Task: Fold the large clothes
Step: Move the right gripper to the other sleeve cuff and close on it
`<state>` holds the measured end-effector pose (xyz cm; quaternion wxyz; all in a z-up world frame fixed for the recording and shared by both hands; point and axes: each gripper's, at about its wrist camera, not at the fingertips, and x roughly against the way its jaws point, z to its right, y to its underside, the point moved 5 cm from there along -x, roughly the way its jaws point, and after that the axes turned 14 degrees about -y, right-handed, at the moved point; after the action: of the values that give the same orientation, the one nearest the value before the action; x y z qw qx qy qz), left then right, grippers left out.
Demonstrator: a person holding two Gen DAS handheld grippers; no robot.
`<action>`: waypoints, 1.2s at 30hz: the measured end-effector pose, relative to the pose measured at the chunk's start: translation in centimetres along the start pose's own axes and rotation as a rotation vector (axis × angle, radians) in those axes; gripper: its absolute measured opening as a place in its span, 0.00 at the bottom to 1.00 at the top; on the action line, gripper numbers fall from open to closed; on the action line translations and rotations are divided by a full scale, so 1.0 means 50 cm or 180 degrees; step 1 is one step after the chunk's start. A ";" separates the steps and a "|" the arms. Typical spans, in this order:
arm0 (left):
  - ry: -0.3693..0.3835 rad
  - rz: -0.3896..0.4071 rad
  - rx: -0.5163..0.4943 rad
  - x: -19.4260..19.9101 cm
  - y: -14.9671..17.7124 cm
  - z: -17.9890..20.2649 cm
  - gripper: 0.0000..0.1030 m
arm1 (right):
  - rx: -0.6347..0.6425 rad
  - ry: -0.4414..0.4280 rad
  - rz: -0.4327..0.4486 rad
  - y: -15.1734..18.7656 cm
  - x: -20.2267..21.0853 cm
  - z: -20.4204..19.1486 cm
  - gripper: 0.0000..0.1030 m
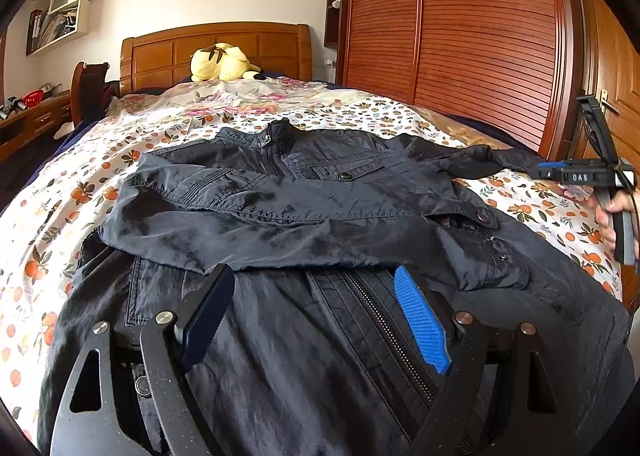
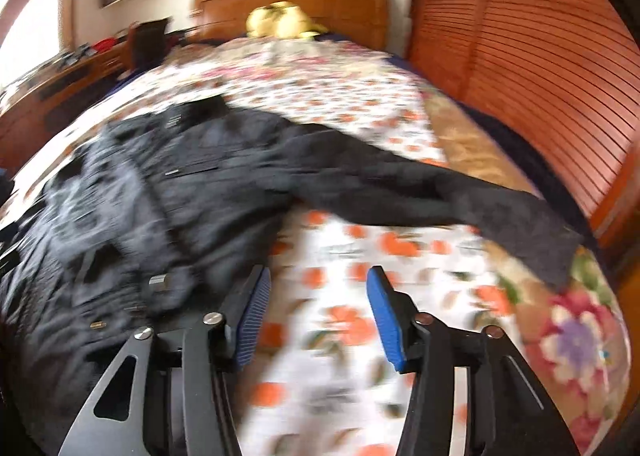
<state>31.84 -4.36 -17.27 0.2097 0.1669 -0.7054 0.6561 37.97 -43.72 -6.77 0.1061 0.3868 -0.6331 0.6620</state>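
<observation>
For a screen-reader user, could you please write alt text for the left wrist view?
A dark jacket lies on a floral bedspread, one sleeve folded across its front. The left gripper hovers open over its zipper; the right gripper is at the right edge.

daylight, bright | left view sharp | right view motion-blurred | fisheye edges

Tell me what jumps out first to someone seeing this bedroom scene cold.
A dark jacket sprawls across the middle of the orange-flowered bedspread, one sleeve folded over its front and the other sleeve stretched toward the bed's right edge. Behind it, a yellow plush toy sits against the wooden headboard, and a reddish slatted wardrobe fills the right side.
</observation>
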 end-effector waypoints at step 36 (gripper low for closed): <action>-0.0003 -0.0033 -0.0017 -0.006 0.006 0.002 0.80 | -0.1374 0.1009 -0.0273 -0.022 -0.044 0.415 0.24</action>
<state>31.95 -4.44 -17.69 0.2133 0.1704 -0.7065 0.6530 48.01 -61.87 -9.48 0.3118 0.2733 -0.7181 0.5589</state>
